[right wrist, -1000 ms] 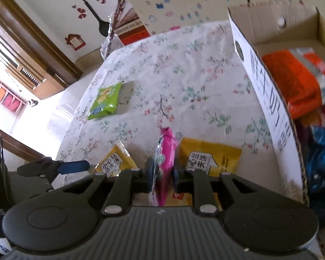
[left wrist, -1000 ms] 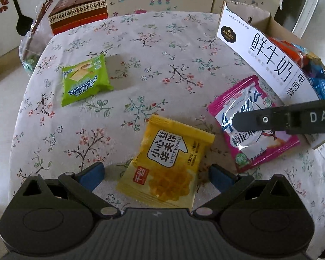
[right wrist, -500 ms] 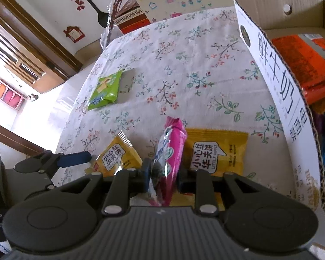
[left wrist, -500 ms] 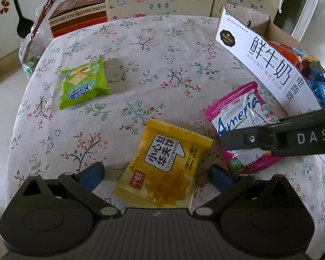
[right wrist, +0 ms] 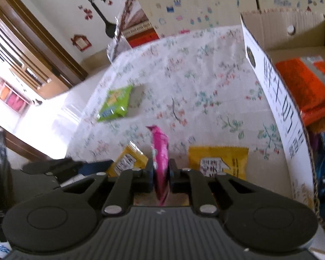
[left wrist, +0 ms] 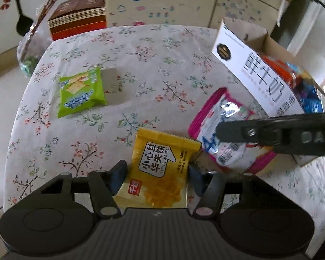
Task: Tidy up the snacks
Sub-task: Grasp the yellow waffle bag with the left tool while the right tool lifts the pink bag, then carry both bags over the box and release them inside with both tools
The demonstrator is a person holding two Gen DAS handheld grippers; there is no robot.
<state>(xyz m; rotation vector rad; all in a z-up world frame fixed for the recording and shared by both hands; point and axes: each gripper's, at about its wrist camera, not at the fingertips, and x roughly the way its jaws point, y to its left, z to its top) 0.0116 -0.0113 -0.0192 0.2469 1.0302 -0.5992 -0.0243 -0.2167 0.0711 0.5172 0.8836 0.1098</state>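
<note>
Snacks sitting on floral tablecloth (left wrist: 140,65): green pkt (left wrist: 81,92) lying at 10 o'clock, well apart from the rest. Left gripper (left wrist: 156,174) jaws have just been closing, now pinching yellow waffle pkt (left wrist: 160,173) at 6 o'clock. Right gripper (right wrist: 160,173), jaws nearly together, is clamping pink pkt (right wrist: 160,162) edge-on, at 3 o'clock in left view, just beside cardboard box (left wrist: 260,71) w/ more snacks inside.

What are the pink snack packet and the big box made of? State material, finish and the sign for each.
Pink snack packet: likely thin plastic film, glossy; bright glare and crinkles on its face.
Big box: corrugated cardboard, matte brown inside; fluted edge shows along the rim. Its outer face is printed white and looks smoother.
</note>
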